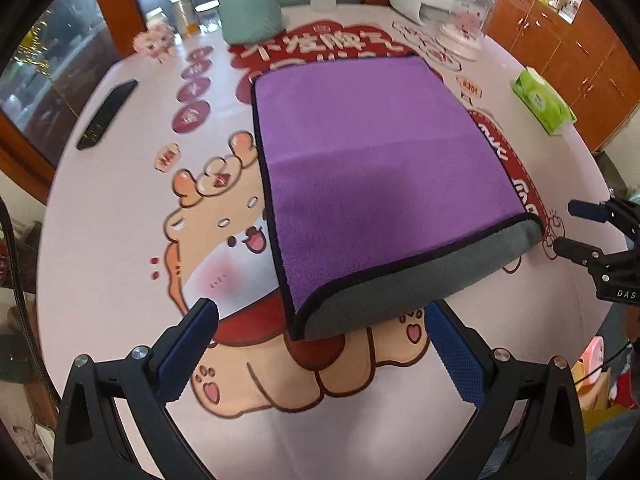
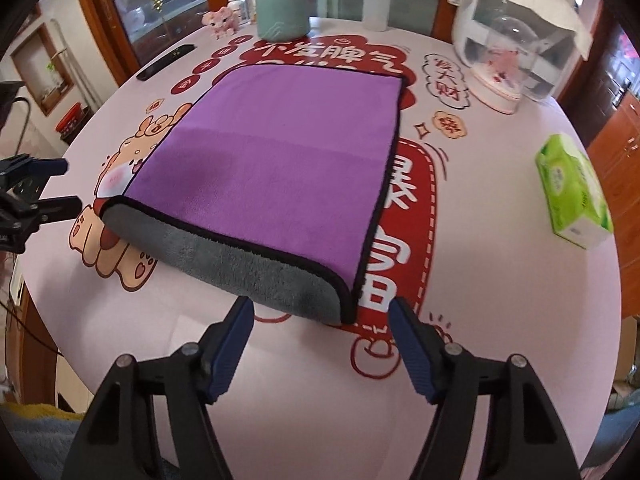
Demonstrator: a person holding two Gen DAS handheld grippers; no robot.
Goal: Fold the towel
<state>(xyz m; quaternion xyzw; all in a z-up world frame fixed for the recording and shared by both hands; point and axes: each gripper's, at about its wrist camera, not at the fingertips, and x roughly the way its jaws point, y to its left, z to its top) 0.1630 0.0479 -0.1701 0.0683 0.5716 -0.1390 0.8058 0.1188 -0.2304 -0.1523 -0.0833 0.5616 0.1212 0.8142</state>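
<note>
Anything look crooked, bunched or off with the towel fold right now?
Nothing stands out. The purple towel lies flat on the table, folded once, its gray underside rolled at the near edge, black trim even. Both hand-held grippers, left and right, are open and off it.

Even, bright indoor light; soft shadows. Strong fisheye bending and dark corners. Slight blur ahead of the tongs.

Both wrist views low, near, facing towel (image 1: 372, 184); apparently opposite corners.
</note>
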